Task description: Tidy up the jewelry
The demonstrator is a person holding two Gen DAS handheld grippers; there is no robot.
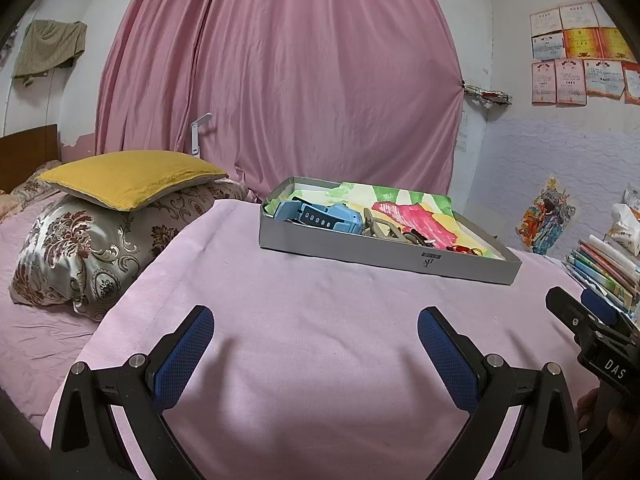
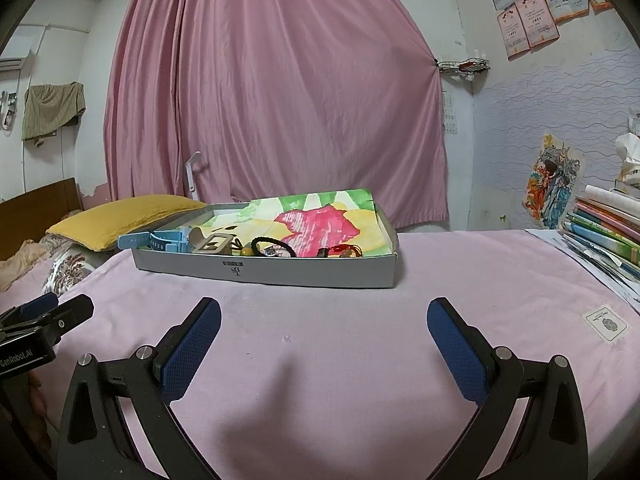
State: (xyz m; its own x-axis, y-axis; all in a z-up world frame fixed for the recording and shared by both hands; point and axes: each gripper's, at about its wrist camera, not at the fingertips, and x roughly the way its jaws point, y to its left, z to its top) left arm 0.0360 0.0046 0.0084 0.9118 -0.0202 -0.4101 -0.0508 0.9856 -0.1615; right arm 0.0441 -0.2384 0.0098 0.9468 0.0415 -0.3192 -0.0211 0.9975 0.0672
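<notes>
Two tongs, my left (image 1: 316, 330) and right (image 2: 324, 320), hover spread wide and empty over bare pink cloth (image 2: 340, 320). The box (image 2: 304, 274) sits just ahead, its near wall facing me.

Both tools share one build. The left gripper (image 1: 316, 330) has two black, matte plastic arms of triangular, cut-out shape, each ending in a finger faced with a blue pad (image 1: 182, 356) of fine dotted texture. Round silver screws (image 1: 137, 360) sit at the joints. The right gripper (image 2: 324, 320) matches it: black frame, blue textured pads (image 2: 456, 350), silver screw heads (image 2: 502, 353). Their black bodies carry white lettering, "DAS" on one and "GenRobot.AI" on the other
</notes>
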